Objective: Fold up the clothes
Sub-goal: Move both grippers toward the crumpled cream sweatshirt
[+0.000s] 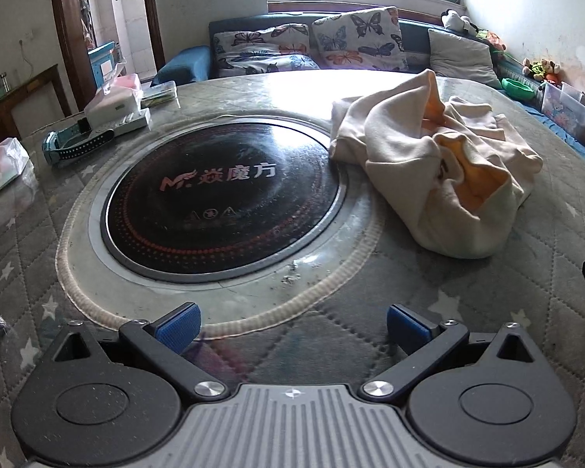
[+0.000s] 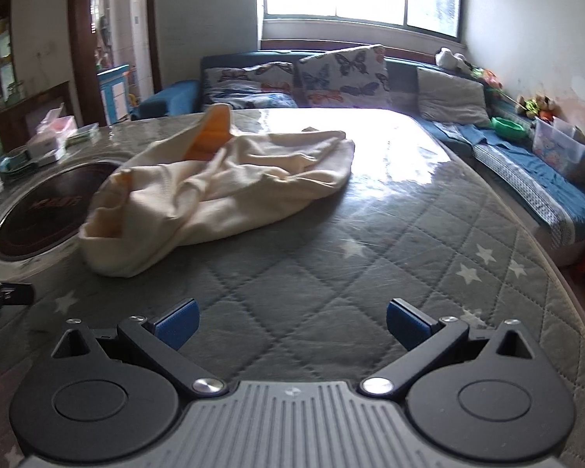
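A cream garment with an orange lining (image 1: 429, 163) lies crumpled on the round table, right of the black hotplate in the left wrist view. The right wrist view shows the same garment (image 2: 222, 191) ahead and to the left, bunched in a heap. My left gripper (image 1: 292, 329) is open over the quilted table cover, well short of the cloth, with nothing between its blue pads (image 1: 179, 327). My right gripper (image 2: 292, 323) is open too, above the grey starred cover, with the garment about a hand's length ahead. A sliver of the left gripper (image 2: 4, 294) shows at the left edge of the right wrist view.
A round black hotplate (image 1: 222, 202) is set into the table's middle. Tissue boxes (image 1: 115, 103), a watch (image 1: 70, 144) and small packets sit at the table's left. A blue sofa with butterfly cushions (image 1: 312, 43) and toys lines the far side and right.
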`<state>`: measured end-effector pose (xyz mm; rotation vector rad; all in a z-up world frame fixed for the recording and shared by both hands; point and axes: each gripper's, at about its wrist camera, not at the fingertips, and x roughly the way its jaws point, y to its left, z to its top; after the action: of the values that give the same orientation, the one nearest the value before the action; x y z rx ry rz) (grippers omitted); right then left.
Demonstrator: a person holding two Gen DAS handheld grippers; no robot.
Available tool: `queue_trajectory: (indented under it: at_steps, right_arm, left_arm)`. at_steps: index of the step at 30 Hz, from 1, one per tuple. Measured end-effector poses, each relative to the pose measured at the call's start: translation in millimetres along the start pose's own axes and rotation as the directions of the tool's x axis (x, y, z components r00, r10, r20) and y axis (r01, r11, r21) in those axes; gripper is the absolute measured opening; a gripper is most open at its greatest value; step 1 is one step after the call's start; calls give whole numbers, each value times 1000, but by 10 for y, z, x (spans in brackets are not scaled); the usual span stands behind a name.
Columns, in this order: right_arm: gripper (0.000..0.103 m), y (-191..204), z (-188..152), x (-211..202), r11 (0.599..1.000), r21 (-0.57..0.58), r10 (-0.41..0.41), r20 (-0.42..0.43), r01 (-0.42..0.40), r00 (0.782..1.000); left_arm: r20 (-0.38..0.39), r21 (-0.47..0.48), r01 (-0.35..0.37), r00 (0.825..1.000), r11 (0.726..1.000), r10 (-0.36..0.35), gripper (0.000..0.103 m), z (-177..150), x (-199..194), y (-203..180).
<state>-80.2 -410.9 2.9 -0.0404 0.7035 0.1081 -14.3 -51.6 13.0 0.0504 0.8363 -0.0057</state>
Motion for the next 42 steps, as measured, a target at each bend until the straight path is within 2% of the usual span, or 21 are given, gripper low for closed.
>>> queue_trajectory:
  at_steps: [20, 42]
  right_arm:
    - [103, 258, 104, -63, 996, -45, 77, 20, -76, 997]
    - [103, 374, 312, -31, 991, -88, 104, 44, -100, 994]
  left_arm:
    - [-8, 43, 8, 1000, 999, -8, 103, 113, 45, -203]
    - [-17, 42, 3, 1000, 999, -2, 103, 277, 141, -266]
